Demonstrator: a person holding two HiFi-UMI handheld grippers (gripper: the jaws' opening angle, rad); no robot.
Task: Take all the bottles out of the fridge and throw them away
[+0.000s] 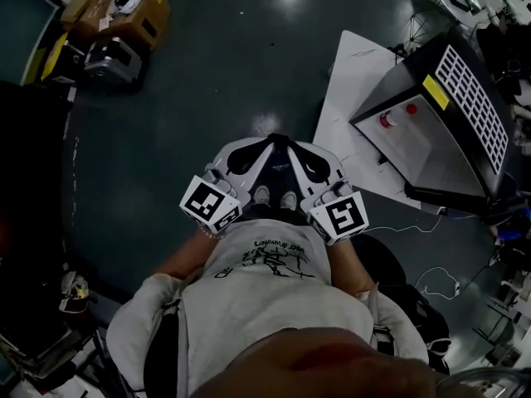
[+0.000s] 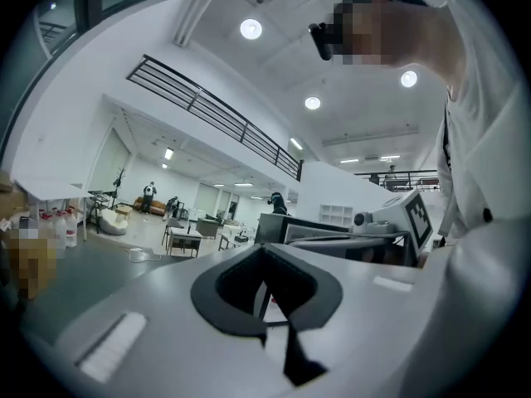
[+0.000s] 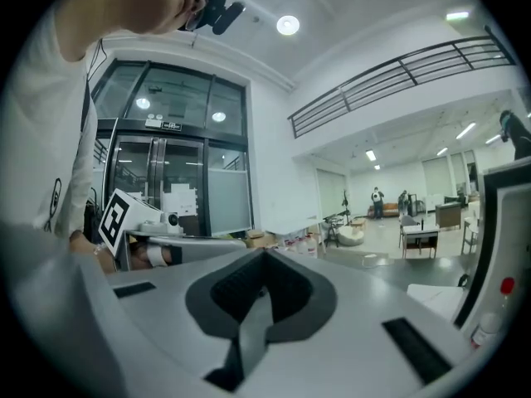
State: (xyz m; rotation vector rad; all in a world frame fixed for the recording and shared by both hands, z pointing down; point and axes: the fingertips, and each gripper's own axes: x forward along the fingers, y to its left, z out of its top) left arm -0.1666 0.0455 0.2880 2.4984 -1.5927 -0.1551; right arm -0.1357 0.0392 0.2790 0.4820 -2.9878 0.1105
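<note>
Dark grey floor (image 1: 232, 73) lies open ahead, edged by cardboard boxes (image 1: 116, 15) at the far left and, at the right, a white counter (image 1: 348, 81) bearing the open fridge (image 1: 431, 152), with a red-capped bottle (image 1: 387, 120) inside. The left gripper (image 2: 265, 264) and right gripper (image 3: 264, 259) are side by side near the person's chest, fingers closed together on nothing, well apart from the fridge.
</note>
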